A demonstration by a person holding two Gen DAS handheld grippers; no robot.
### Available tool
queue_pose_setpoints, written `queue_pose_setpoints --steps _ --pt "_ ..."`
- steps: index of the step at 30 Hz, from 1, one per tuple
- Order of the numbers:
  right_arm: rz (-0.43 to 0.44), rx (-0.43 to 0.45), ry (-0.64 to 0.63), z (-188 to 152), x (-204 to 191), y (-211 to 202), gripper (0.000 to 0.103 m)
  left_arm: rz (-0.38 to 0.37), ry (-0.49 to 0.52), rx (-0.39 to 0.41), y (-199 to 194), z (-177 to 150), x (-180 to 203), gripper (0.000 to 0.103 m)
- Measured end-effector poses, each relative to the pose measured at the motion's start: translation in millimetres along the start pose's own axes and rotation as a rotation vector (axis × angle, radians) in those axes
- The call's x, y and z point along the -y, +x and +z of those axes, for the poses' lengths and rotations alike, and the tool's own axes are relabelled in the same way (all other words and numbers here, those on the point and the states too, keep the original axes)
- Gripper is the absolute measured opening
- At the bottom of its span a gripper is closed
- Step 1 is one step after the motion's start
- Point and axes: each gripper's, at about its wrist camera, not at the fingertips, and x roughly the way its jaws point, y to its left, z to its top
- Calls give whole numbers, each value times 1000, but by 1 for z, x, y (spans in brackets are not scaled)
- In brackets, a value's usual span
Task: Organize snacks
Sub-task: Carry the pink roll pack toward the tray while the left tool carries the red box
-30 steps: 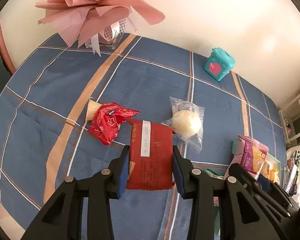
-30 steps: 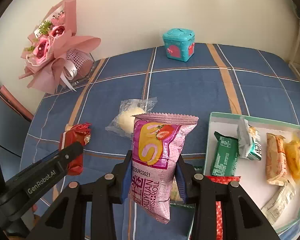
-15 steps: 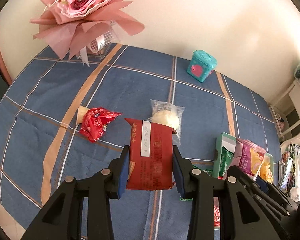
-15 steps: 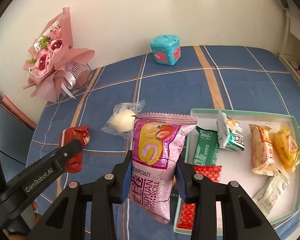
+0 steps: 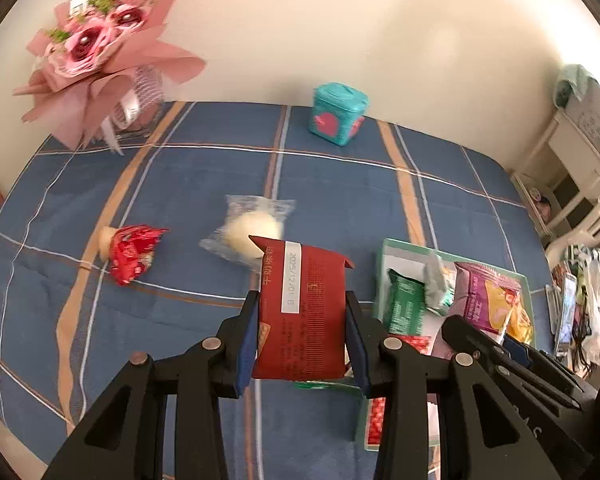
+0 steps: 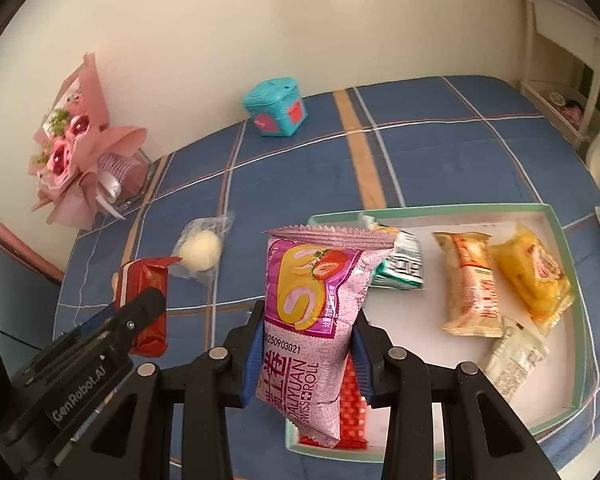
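Two packets are mid-carry toward the white tray on the blue plaid cloth. The right gripper is clamped on the pink swiss roll packet, hovering over the tray's near corner; the left gripper pinches a red snack packet just left of the tray. Next, I reckon: lower both into bare tray space and release. The clear-wrapped bun and red wrapper are yet to be collected.

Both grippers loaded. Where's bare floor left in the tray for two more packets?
In the right wrist view, the tray has a bare strip along its far wall, behind the orange packet and yellow packet, and a bare near-right corner past the white packet. The middle right is crowded, and the near-left corner holds a red checked packet.
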Motion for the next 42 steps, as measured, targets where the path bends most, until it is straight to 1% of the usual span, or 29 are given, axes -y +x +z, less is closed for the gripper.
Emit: queue_pose_setpoints --steps 11,17,24,29,35,42 --pt "-24 12 81 0 46 -13 41 -9 90 -12 5 -9 47 41" --pt "-53 21 134 0 75 -21 41 -12 142 -22 8 -16 71 41" --pt "-87 20 183 -2 100 -25 41 -20 219 -44 12 -28 102 41" --pt "-99 28 197 -3 109 -30 41 -24 276 -57 16 -37 125 41" --pt "-112 14 198 -9 114 -29 41 -20 335 -76 22 -48 146 41" --pt "-131 -4 184 -11 114 -27 41 -14 360 -93 25 -55 152 41"
